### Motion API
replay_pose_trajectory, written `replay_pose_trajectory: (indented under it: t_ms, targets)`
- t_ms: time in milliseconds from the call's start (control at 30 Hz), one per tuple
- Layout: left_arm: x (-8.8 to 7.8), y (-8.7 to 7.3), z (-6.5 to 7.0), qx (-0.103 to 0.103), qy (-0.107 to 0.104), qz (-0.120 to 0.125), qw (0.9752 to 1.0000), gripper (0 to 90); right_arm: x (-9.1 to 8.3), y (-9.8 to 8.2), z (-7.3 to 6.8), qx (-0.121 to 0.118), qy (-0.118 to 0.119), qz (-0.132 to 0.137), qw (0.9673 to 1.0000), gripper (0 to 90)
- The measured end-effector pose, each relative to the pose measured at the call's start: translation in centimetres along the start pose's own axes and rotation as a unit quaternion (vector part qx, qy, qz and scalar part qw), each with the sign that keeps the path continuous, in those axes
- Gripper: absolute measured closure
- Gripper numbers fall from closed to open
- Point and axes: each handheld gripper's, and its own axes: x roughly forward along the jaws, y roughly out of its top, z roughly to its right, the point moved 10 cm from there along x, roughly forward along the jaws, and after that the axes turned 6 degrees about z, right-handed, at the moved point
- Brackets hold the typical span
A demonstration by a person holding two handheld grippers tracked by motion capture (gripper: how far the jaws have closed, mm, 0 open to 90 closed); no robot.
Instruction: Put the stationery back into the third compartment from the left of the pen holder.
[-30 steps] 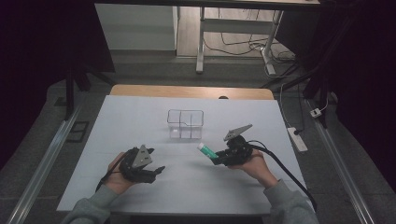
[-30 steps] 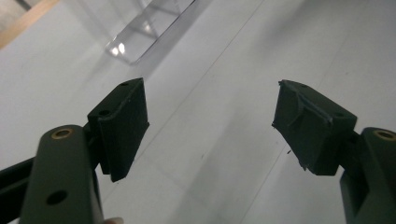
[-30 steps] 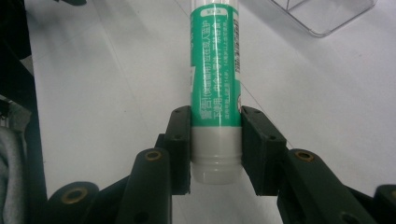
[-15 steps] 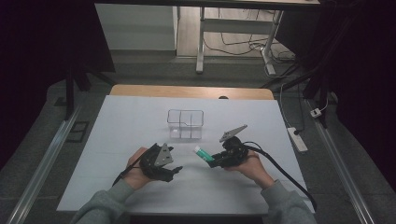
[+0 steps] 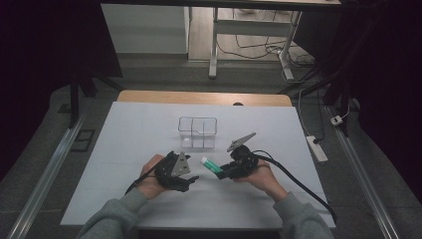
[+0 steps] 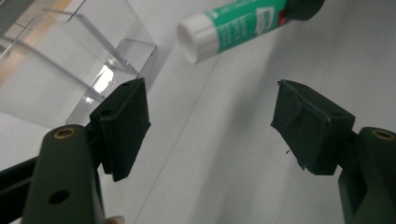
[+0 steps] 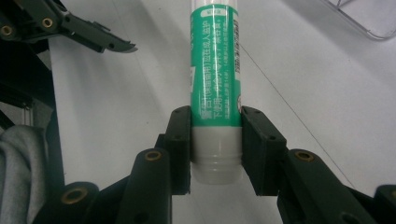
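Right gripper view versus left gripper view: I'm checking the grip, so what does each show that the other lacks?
Right gripper view: the right gripper shut on the glue stick near its bottom end, label readable. Left gripper view: the left gripper open with nothing between its pads, the stick's white cap, and the clear box's dividers close up. Both: the glue stick, the white table, part of the box.

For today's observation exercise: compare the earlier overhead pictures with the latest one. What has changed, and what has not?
The left gripper, jaws open and empty, moved rightward toward the glue stick. The right gripper stayed put, clamped on the glue stick; the clear organizer box did not move.
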Motion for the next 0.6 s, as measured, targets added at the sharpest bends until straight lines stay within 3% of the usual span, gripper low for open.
replay_pose_trajectory:
  t_ms: [600]
  targets:
    - [1.9, 1.4, 0.6, 0.047, -0.018, -0.001, 0.9987, 29.4, 0.7, 0.2, -0.7, -0.003, 0.025, -0.022, 0.9994, 64.8]
